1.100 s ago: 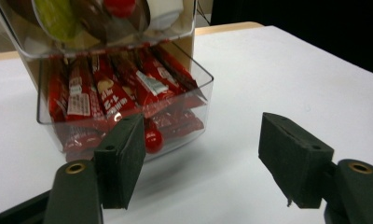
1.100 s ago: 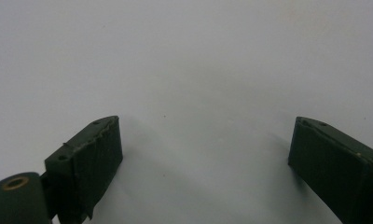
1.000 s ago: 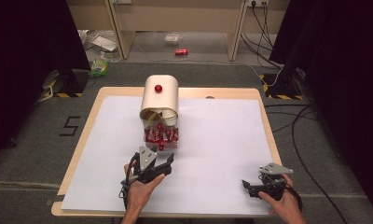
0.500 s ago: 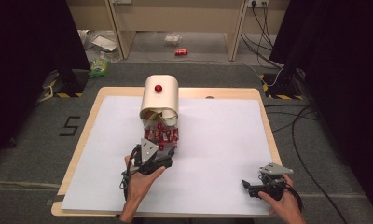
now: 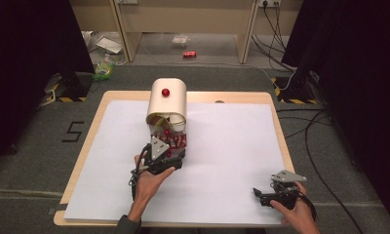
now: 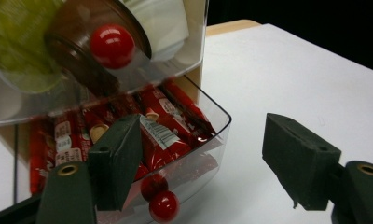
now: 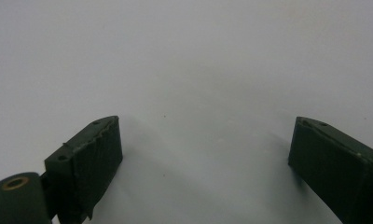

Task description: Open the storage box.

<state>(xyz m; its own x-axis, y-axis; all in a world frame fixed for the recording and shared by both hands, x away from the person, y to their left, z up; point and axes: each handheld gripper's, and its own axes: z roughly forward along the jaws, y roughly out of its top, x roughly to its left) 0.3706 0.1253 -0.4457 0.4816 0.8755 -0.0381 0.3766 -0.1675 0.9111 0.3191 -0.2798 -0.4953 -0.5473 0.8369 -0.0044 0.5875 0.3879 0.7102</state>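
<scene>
The left gripper (image 5: 169, 152) is spread wide at the clear drawer (image 6: 208, 140) of red candy bars (image 6: 168, 126). The right gripper (image 5: 261, 195) rests spread on the counter (image 5: 232, 146) at 5 o'clock.

Wooden table (image 5: 277, 127); white sheet (image 5: 232, 146) covers it; snack dispenser (image 5: 167, 105) stands on sheet.

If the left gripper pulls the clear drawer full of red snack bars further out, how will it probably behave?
The clear drawer looks like rigid thin plastic, so it should slide rather than bend. Its smooth glossy wall may slip between the pads, so the red knob is probably the better hold. Packed with red snack bars, it likely feels fairly heavy for its size.
</scene>
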